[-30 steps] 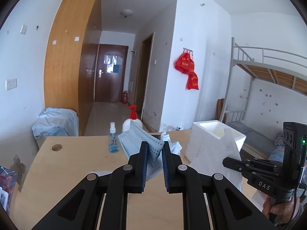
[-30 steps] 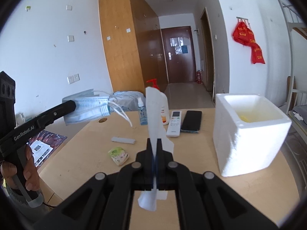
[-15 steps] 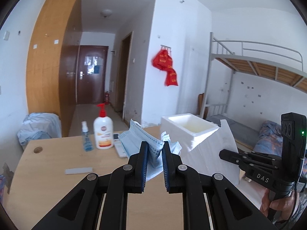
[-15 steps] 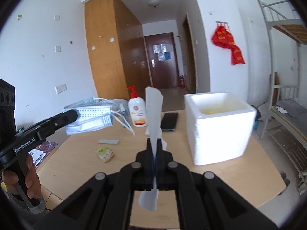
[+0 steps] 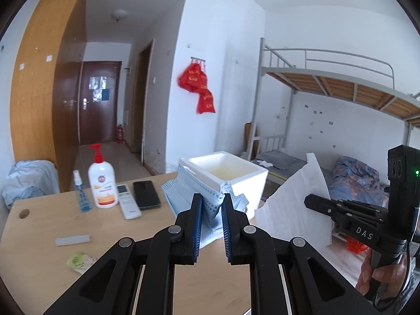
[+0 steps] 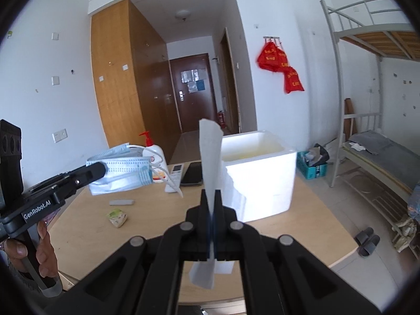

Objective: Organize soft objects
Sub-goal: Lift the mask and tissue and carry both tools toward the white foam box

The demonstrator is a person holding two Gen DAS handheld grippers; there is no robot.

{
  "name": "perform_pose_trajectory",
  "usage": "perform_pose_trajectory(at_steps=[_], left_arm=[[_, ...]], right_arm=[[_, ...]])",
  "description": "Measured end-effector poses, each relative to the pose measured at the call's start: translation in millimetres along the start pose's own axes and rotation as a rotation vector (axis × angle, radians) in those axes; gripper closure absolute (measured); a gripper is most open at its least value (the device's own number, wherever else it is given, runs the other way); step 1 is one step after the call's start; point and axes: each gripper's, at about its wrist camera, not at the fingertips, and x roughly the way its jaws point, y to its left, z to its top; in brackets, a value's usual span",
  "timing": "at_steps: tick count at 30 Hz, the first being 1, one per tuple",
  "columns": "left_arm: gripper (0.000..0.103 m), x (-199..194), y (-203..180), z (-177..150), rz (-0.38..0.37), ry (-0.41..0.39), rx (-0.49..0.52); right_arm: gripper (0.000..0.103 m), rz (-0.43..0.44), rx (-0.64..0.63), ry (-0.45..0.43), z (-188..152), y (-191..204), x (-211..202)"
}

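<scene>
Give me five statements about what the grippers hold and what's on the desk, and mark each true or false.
1. The left gripper holds blue face masks. True.
2. The right gripper is open and empty. False: it is shut on a white tissue.
3. The foam box has a lid on. False: its top is open.
4. A phone lies beside the remote. True.
5. The pump bottle lies on its side. False: it stands upright.
</scene>
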Motion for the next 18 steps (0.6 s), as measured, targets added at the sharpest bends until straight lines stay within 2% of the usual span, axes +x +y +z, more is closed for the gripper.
perform_pose_trajectory(at_steps=[18], left_arm=[[0.088,26.8,-18.2,2.6,-0.036,0.033,0.023]], right_arm=[[0.1,-0.038,0.023,-0.007,-0.2,-16.7,0.3]])
